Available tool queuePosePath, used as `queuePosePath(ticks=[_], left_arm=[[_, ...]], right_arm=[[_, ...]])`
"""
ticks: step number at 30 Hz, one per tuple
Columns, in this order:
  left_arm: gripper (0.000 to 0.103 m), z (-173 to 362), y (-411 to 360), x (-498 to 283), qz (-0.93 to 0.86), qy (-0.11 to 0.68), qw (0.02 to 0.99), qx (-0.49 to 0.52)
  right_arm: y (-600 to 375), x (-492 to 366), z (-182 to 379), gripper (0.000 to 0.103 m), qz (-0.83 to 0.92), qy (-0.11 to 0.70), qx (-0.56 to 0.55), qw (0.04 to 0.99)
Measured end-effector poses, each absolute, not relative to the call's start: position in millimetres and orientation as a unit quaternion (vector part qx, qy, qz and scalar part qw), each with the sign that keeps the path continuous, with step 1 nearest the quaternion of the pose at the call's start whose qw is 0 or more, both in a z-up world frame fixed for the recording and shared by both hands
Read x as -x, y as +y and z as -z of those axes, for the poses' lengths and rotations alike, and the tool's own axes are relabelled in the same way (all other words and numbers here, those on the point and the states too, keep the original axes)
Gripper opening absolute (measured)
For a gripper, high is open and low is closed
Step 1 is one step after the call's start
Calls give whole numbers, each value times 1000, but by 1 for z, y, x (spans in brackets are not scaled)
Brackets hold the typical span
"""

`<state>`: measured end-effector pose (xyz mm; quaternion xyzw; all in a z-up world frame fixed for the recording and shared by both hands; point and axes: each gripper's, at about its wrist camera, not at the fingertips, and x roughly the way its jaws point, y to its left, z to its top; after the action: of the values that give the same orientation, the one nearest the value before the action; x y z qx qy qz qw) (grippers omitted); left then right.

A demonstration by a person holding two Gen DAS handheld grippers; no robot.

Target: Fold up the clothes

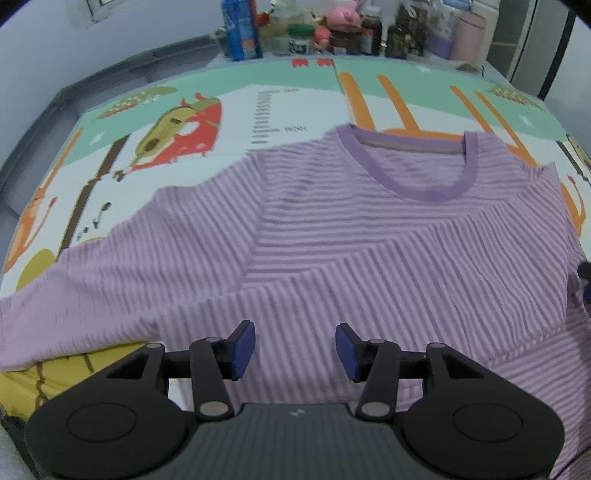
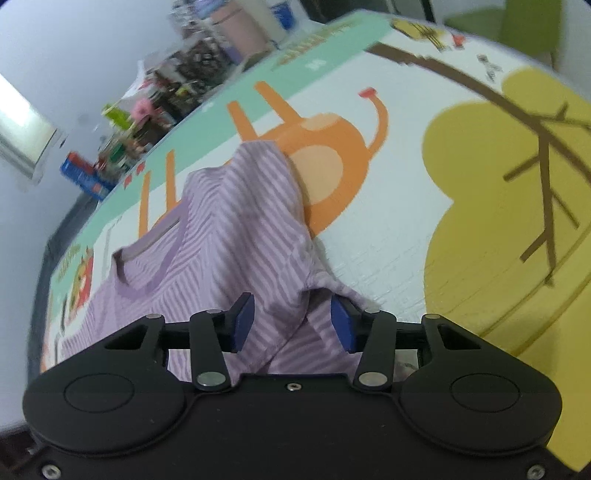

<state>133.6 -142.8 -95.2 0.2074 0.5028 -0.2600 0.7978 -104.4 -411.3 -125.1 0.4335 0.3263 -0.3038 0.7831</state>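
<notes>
Nearest in the left wrist view, the left gripper [image 1: 295, 350] hangs over the lower body of the striped lilac shirt [image 1: 332, 251] with its blue-padded fingers [image 1: 243, 350] set wide apart and nothing between them. The right wrist view gives what that one cannot: the right gripper [image 2: 291, 325], also spread wide, has a bunched fold of the same shirt [image 2: 236, 258] rising between its pads, the cloth brushing the right-hand pad but not pinched by either. From the left the garment reads almost whole, lying front-up on a printed play mat [image 1: 236, 110], one sleeve stretched out to the left and the other side drawn in and creased toward the right edge, where a dark sliver of the other tool shows. Its stripes are thin, pale pink on purple, and run at differing angles across the seamed panels; the collar [image 1: 413, 173] is a plain, deeper purple band with a grey strip inside the back of the neck. From the right, the mat's orange animal shape [image 2: 332, 155] and a mustard tree with brown branches [image 2: 517, 184] come into view. Beyond the shirt, small printed marks on the mat are too blurred to read. Farthest back, a crowd of bottles, jars and a blue carton [image 1: 240, 33] lines the mat's far edge, their labels illegible.
</notes>
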Motion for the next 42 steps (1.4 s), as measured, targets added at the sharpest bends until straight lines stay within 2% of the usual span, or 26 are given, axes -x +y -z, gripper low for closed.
queuePosePath(ticks=[5,7,9,11,14,19,25,31,35,42], left_arm=[[51,103,-153,-125,274,497,793,-221],[52,106,-156,-124,277,499,790,-223],[53,109,-158,-123,277,502,788,-224],[54,112,-159,-124,272,506,787,-228],[56,117,-159,-127,263,512,785,-230],[65,119,-155,-132,253,521,786,-218],[76,121,-149,-135,243,528,787,-207],[76,122,-145,-137,237,534,787,-198],[75,121,-147,-136,234,532,789,-200],[75,111,-151,-132,237,521,795,-199]], right_arm=[[-426,102,136,44,296,310,-470,771],[-429,100,140,32,291,304,-480,770],[-430,98,141,15,294,302,-483,767],[-432,102,142,7,303,295,-487,764],[-437,113,140,3,323,277,-491,760],[-445,129,141,3,354,257,-511,740],[-459,148,169,2,376,231,-577,687],[-464,155,165,7,359,234,-597,679],[-457,155,147,23,360,248,-563,701],[-448,161,111,24,365,253,-500,744]])
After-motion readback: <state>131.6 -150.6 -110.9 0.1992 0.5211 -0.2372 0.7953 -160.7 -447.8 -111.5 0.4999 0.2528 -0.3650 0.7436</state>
